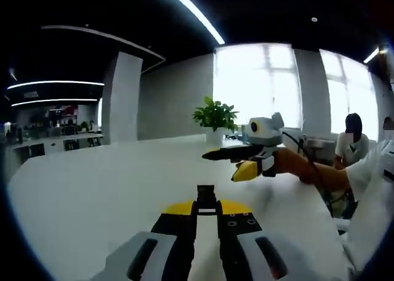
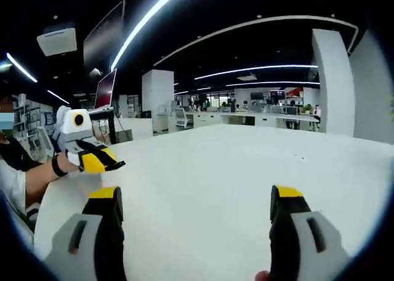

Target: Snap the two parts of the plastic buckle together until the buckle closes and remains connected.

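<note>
A black buckle part (image 1: 206,199) is clamped in the left gripper (image 1: 206,208) above the white table (image 1: 92,182); the right gripper (image 2: 196,204) fingers are held wide apart

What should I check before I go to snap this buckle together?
1. Left claw gripping a buckle part: ok, jaws closed on it.
2. Right claw open and ready to pick: ok, jaws wide apart.
3. Right claw holding the other part: not ok, nothing sits between its jaws.
4. Where the other part lies: cannot tell.
5. Table ahead of the right claw free to work over: ok.
</note>
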`<action>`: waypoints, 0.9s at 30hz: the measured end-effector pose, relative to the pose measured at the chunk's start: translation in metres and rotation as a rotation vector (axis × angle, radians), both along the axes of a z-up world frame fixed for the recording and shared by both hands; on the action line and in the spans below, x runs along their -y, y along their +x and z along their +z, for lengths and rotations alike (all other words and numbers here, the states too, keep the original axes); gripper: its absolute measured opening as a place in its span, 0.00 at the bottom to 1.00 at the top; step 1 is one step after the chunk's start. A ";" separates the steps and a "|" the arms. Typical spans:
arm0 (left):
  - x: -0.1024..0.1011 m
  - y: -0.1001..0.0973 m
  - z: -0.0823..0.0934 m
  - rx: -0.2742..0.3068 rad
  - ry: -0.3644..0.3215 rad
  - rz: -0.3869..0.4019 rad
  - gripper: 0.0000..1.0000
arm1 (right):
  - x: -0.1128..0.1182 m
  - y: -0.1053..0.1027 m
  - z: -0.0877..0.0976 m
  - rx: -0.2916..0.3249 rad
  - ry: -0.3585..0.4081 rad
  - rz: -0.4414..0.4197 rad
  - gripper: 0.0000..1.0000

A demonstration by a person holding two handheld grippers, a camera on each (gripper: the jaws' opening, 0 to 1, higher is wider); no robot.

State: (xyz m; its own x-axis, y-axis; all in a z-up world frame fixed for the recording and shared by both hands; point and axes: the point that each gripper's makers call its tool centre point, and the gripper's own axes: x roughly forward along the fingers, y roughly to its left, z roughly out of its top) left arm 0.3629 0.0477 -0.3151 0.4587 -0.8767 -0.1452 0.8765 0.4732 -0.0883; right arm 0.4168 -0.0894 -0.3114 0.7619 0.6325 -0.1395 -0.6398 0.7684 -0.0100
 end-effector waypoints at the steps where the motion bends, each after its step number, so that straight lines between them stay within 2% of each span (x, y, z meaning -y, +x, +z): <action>1: -0.002 0.001 0.000 -0.009 0.004 0.004 0.10 | 0.003 0.002 0.003 0.012 0.004 -0.014 1.00; 4: -0.013 0.014 0.001 -0.017 0.001 0.096 0.10 | 0.010 0.005 0.009 0.030 0.011 -0.037 1.00; 8: -0.023 0.023 0.002 -0.032 -0.015 0.157 0.10 | 0.013 0.007 0.012 0.047 0.011 -0.049 1.00; 27: -0.024 0.026 -0.001 -0.038 -0.008 0.172 0.10 | 0.011 0.006 0.012 0.044 0.006 -0.041 0.98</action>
State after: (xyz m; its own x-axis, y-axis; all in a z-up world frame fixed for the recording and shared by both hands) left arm 0.3889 0.0713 -0.3159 0.5963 -0.7870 -0.1584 0.7786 0.6150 -0.1245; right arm 0.4225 -0.1006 -0.2993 0.7921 0.6018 -0.1017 -0.6073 0.7938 -0.0322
